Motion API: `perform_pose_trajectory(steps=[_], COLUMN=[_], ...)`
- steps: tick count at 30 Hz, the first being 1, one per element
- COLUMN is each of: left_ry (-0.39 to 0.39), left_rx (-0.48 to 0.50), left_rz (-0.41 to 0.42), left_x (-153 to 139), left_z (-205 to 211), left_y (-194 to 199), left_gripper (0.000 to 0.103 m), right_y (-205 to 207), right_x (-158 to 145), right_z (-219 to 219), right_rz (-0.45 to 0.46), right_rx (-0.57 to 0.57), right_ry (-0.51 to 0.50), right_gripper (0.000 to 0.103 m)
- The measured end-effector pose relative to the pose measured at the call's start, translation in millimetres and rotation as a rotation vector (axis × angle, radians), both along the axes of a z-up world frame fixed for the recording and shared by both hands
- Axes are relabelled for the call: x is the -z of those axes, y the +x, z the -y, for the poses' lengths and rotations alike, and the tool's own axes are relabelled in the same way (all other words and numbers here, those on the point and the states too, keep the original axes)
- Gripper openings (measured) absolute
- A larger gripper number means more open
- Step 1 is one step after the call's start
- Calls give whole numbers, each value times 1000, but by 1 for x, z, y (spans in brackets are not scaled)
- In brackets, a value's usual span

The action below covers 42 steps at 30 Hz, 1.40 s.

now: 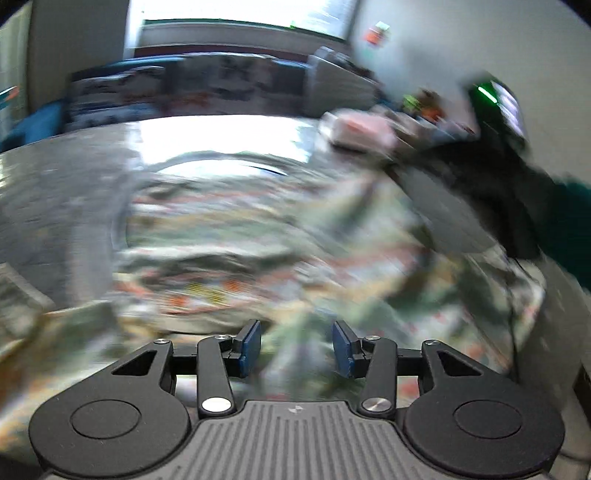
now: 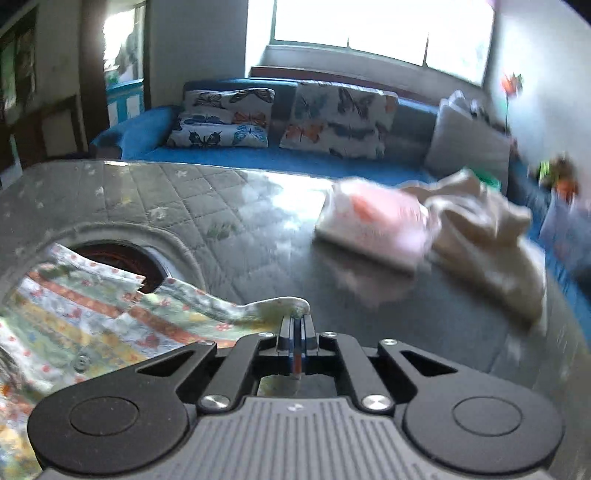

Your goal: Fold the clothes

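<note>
While my right gripper [image 2: 295, 325] pinches the flowered striped cotton garment [image 2: 92, 317] by its edge, my left gripper [image 1: 296, 345], fingers half apart and empty, should take the matching edge before I fold across the grey quilted surface [image 2: 240, 214].

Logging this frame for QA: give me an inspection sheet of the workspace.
Surface: grey quilted table cover, glare patch.
Job's things: striped floral-print garment spread at the near left; one edge is pinched.
Clutter: folded pink-and-white cloth beside a crumpled beige cloth, far right.
Grippers: right gripper shut on the garment's edge; left gripper open over the garment, blue pads apart, view blurred.
Cables: thin dark cable at the right of the left wrist view.
Surroundings: blue sofa, butterfly-print cushions, bright window.
</note>
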<state>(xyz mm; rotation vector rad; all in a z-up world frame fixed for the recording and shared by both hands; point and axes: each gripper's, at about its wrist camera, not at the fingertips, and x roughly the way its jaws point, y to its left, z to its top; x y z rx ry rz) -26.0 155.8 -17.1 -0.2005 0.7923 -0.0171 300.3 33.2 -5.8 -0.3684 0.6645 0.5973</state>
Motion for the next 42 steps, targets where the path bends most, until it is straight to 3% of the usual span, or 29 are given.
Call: perform_pose_trajectory(steps=[4,10,12,14,19,24,28,30,33,38,42], left_ry=[53,33,38,44,95,178,191,193,201,210,220], left_rx=[52,8,-34,-70,-170,-217,-243,-251,-263,-291,-312], left_rz=[12,32,41,50,14,-8,0,-1,-4,0,3], left_x=[3,-6,-11,-13,-3,12,11,11,11,13,13], left_z=[21,-1,-15,-29,-64,-77,-79,-79,-77,-77,-76], left_y=[3,8,13,22,48,49,44,43,44,44,43], left_gripper=[59,59,59,59,56,51,50,50,50,49,47], right_y=[10,-4,-18,-34,-74,-90,-92,-90,-98,-94,-77], right_x=[13,-2,-11,-14,-1,14,16,11,3,13,23], right_z=[-9,16,25,33,43,45,42,43,42,21,13], right_rz=[-7,-10,-31,-95,-186,-142,-71,-49,-6,-38,-72], right_rx=[-8,-5,-50,-105,-155,-170,-136,-84,-125,-174,-138], right_ry=[-56,36,80,126,112,61,24,44,90,45,64], right_gripper=[8,13,20,38,47,47,46,46,46,45,46])
